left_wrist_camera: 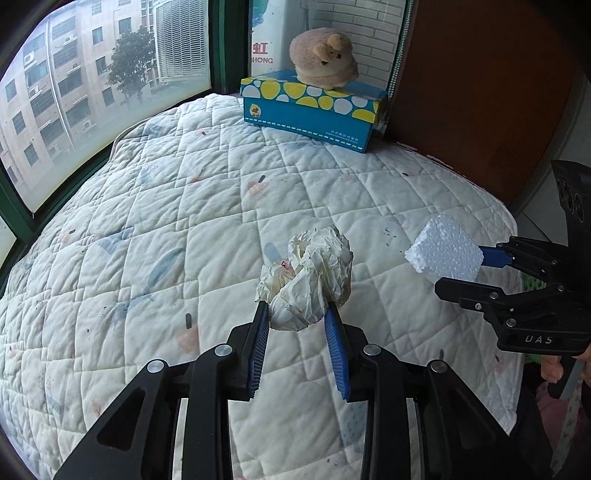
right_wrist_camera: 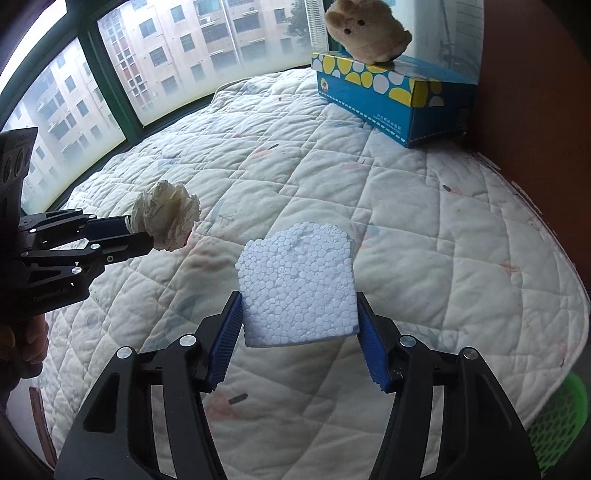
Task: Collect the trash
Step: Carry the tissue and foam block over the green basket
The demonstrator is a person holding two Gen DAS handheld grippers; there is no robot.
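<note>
Left wrist view: left gripper (left_wrist_camera: pixel 297 314) is clamped on a crumpled paper wad (left_wrist_camera: pixel 308 275), blue pads (left_wrist_camera: pixel 258 349) pressing it from both sides near its base. Wad sticks out past the fingertips, lifted clear of the quilt (left_wrist_camera: pixel 166 221). Right gripper (left_wrist_camera: pixel 461 271) comes in from the right edge, holding a white foam block (left_wrist_camera: pixel 443 251), also off the quilt. Wad and block are near each other but apart.

Right wrist view: foam block (right_wrist_camera: pixel 299 288) sits between the right gripper's (right_wrist_camera: pixel 299 317) pads (right_wrist_camera: pixel 227 347). Left pad is tight against the block's side; right pad meets its lower right edge. Jaws clamped on the block, roughly mid-width. Block face is pebbled, top edge ragged. Left gripper (right_wrist_camera: pixel 147 236) shows at the left edge with the wad (right_wrist_camera: pixel 166 219) in its tips, held above the quilt (right_wrist_camera: pixel 406 221). Part of a hand (right_wrist_camera: pixel 26 339) visible under that gripper.

Background: blue tissue box (left_wrist_camera: pixel 314 107) with yellow and white spots at the far end of the quilt, a plush toy (left_wrist_camera: pixel 323 59) sitting on top of it. Same box (right_wrist_camera: pixel 391 96) and toy (right_wrist_camera: pixel 365 29) show upper right in the right wrist view. Windows (left_wrist_camera: pixel 74 92) run along the left with apartment blocks outside. Brown panel (left_wrist_camera: pixel 480 92) on the right behind the box. Green mesh basket (right_wrist_camera: pixel 557 424) peeks in at the lower right corner of the right wrist view, beside the quilt edge; its contents are out of sight.
</note>
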